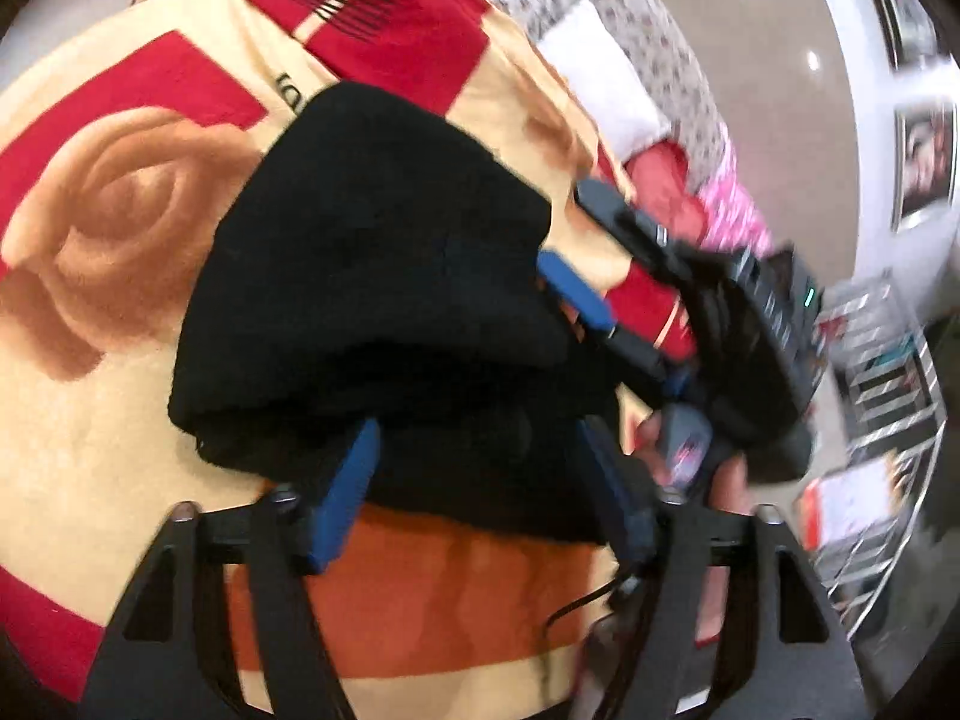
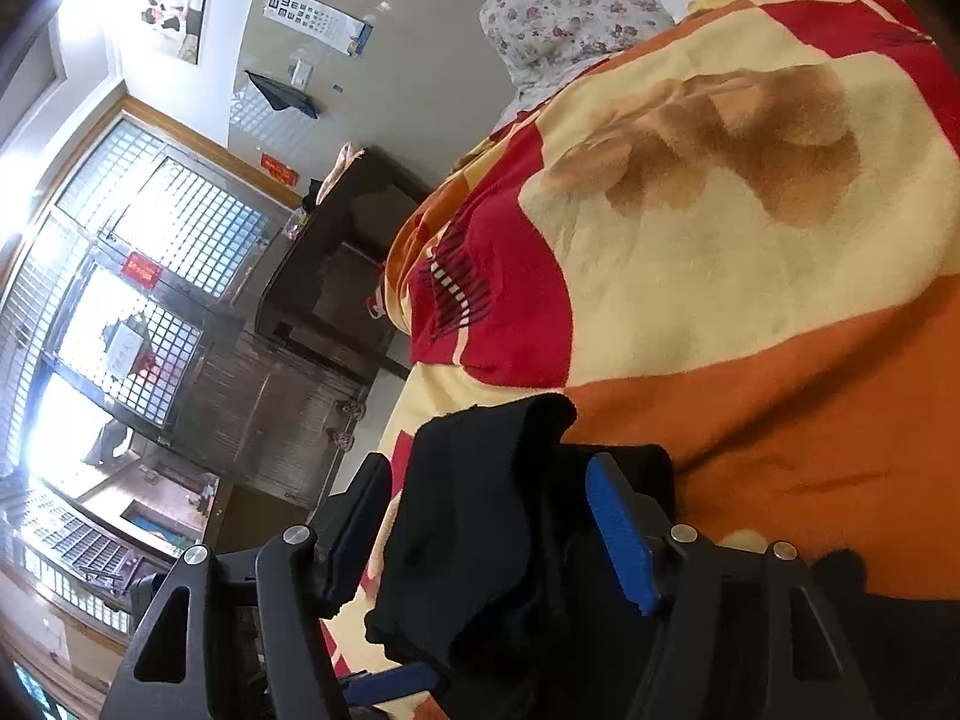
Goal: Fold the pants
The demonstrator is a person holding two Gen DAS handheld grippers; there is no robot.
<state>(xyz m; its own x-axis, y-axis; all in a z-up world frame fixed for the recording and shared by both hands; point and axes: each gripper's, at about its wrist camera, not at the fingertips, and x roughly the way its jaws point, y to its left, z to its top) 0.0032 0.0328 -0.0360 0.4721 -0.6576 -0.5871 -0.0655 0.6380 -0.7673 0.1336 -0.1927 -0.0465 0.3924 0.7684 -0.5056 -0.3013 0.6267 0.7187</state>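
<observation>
The black pants [image 1: 372,276] lie folded in a thick bundle on a blanket [image 1: 108,192] patterned in cream, red and orange. My left gripper [image 1: 480,438] stands open at the bundle's near edge, its blue pads on either side of the cloth without pinching it. The right gripper's blue finger [image 1: 576,294] touches the bundle's right side, with a hand behind it. In the right wrist view, my right gripper [image 2: 489,468] is open wide and a loose end of the black pants [image 2: 480,510] sits slack between its fingers.
Floral bedding [image 2: 564,6] and a white pillow [image 1: 606,78] lie at the far end of the bed, and a pink cloth [image 1: 732,210] is beside them. The bed's edge [image 2: 408,360] drops off towards a dark wooden cabinet [image 2: 342,252] and a grilled window [image 2: 138,276].
</observation>
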